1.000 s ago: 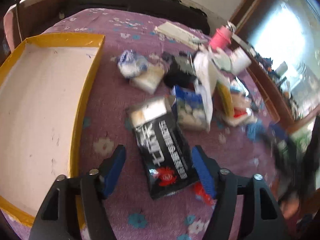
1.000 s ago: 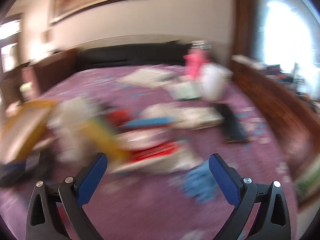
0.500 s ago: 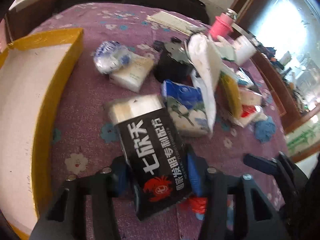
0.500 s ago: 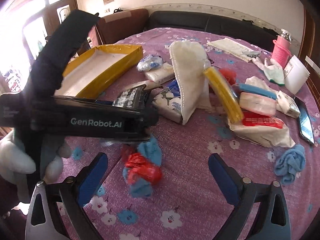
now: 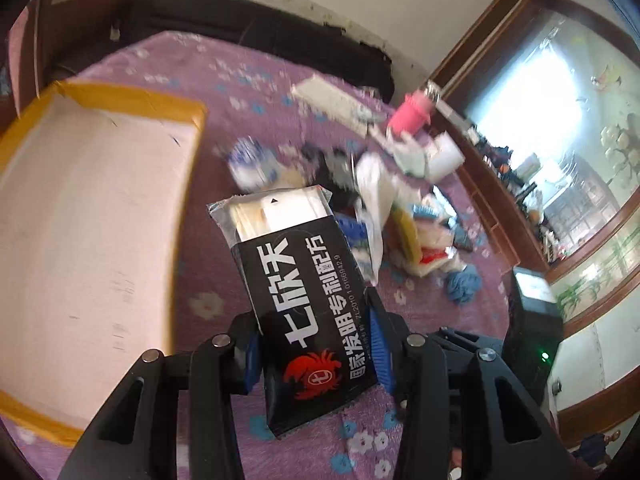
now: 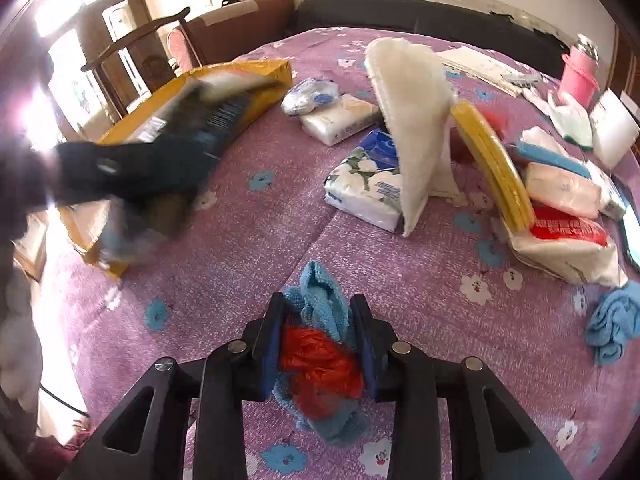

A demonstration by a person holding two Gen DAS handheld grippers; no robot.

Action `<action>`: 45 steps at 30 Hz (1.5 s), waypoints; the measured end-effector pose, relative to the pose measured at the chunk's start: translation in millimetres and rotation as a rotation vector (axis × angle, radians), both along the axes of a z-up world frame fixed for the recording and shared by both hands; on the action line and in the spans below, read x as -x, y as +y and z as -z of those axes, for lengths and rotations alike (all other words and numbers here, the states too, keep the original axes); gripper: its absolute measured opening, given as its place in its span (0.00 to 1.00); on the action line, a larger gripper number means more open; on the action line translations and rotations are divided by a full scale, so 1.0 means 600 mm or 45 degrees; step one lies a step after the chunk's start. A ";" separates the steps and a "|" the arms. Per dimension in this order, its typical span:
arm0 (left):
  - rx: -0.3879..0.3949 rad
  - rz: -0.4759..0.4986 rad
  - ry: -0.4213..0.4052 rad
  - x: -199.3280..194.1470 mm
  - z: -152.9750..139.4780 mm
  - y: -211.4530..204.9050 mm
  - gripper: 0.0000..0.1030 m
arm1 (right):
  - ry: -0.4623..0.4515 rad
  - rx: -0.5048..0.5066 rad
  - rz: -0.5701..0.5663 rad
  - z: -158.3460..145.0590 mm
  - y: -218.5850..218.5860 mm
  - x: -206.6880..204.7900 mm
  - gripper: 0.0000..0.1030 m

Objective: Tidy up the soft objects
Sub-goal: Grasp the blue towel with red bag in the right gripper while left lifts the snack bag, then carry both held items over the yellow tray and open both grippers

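Observation:
My left gripper is shut on a black tissue pack with white lettering and holds it above the purple cloth, near the yellow-rimmed tray. In the right wrist view it shows as a blur over the tray. My right gripper is shut on a blue cloth bundled with a red crinkled bag, low over the tablecloth. A pile of soft things lies beyond: a floral tissue pack, a white towel and a yellow cloth.
A second blue cloth lies at the right. A pink bottle and papers stand at the far edge. A white tissue pack and a blue-white bag lie near the tray. A wooden chair stands left.
My left gripper closed on the black pack and lifted it towards the tray. My right gripper swung over to the blue cloth with the red bag and shut on it.

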State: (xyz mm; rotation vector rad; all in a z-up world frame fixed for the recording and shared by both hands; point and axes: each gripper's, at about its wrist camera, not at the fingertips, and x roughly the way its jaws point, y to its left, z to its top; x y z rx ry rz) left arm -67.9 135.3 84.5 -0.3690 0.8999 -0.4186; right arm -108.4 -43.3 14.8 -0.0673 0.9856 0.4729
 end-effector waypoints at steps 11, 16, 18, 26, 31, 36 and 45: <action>-0.090 -0.149 -0.119 -0.067 -0.107 0.155 0.42 | -0.007 -0.451 -0.128 -0.195 0.050 -0.060 0.34; -0.035 -0.193 -0.038 -0.156 -0.076 0.210 0.42 | 0.100 -0.554 -0.109 -0.191 0.144 -0.170 0.35; -0.019 -0.227 0.001 -0.197 -0.049 0.230 0.42 | 0.126 -0.516 -0.068 -0.173 0.179 -0.216 0.35; 0.075 -0.282 0.139 -0.292 0.054 0.268 0.42 | 0.194 -0.369 0.057 -0.085 0.242 -0.342 0.35; 0.113 -0.326 0.180 -0.302 0.075 0.282 0.59 | 0.204 -0.355 0.066 -0.064 0.252 -0.374 0.36; 0.124 -0.371 0.154 -0.286 0.056 0.296 0.68 | 0.126 -0.312 0.103 -0.076 0.249 -0.366 0.66; 0.031 -0.351 0.003 -0.179 -0.046 0.251 0.73 | -0.089 -0.312 0.103 -0.179 0.115 -0.272 0.74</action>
